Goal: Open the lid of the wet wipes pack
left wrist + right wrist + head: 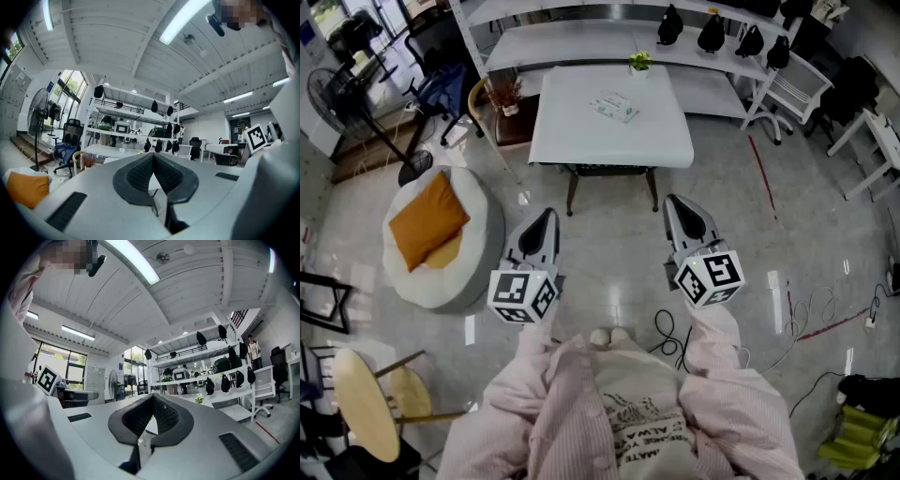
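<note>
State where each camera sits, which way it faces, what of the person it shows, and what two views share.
Head view: on the person's head, looking steeply down at floor, table, pack; shows sleeves, left gripper, right gripper.
Left gripper view: on the left gripper, level toward the shelves; shows its shut jaws.
Right gripper view: on the right gripper, level toward the shelves; shows its shut jaws.
Shared: both gripper views see the shelves with black bags.

— Any writing you can read?
— Only the print on the person's pink top (642, 431), at the lower centre of the head view. It's upside down; "ALWA" shows and the rest is unclear.
— And the wet wipes pack (614, 107)?
— Its label is too small to read.
</note>
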A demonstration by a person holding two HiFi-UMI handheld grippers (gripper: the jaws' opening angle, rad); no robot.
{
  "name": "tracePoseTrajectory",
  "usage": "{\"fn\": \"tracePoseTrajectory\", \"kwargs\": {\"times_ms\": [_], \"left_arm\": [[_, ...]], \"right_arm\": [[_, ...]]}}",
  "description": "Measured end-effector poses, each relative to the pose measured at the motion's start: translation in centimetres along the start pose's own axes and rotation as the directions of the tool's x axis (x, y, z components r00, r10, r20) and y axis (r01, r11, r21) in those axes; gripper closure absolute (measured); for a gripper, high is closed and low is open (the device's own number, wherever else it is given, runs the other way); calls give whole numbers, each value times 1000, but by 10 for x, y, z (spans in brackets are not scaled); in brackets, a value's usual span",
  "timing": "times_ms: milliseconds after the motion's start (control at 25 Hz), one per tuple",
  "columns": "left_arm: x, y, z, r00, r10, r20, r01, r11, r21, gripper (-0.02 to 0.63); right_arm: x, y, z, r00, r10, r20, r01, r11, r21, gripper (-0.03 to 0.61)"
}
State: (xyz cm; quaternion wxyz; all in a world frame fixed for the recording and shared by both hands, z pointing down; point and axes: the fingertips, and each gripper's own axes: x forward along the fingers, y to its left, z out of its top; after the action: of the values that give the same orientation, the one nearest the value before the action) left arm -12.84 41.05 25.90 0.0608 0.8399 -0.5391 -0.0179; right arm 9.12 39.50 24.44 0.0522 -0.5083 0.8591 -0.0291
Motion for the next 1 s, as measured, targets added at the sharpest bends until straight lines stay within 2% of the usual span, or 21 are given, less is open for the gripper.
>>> {"fn": "tracePoseTrajectory", "kwargs": {"times_ms": [240,400,440,840,1000], "left_arm": [[3,-10,-4,1000,1,-8,-1,1000,-11,614],[7,-23,-9,1000,-2,-12,2,1000,-19,614],[7,-28,-11,1000,-4,-15,4,1000,-18,614],[15,-42,-22,1000,14,-21,-15,1000,-26,614],[22,-39,-24,999,15,-30,-15,999,-30,614]], "right_arm": [[-2,4,3,997,76,10,-76,997,8,580],[-5,0,-5,992,128,-18,-128,991,34,577],[-6,-1,-6,990,138,-21,-137,990,39,549],[-8,-28,-21,993,107,-45,-105,993,56,476],[1,-30,-23,991,123,-44,-120,991,66,469]]}}
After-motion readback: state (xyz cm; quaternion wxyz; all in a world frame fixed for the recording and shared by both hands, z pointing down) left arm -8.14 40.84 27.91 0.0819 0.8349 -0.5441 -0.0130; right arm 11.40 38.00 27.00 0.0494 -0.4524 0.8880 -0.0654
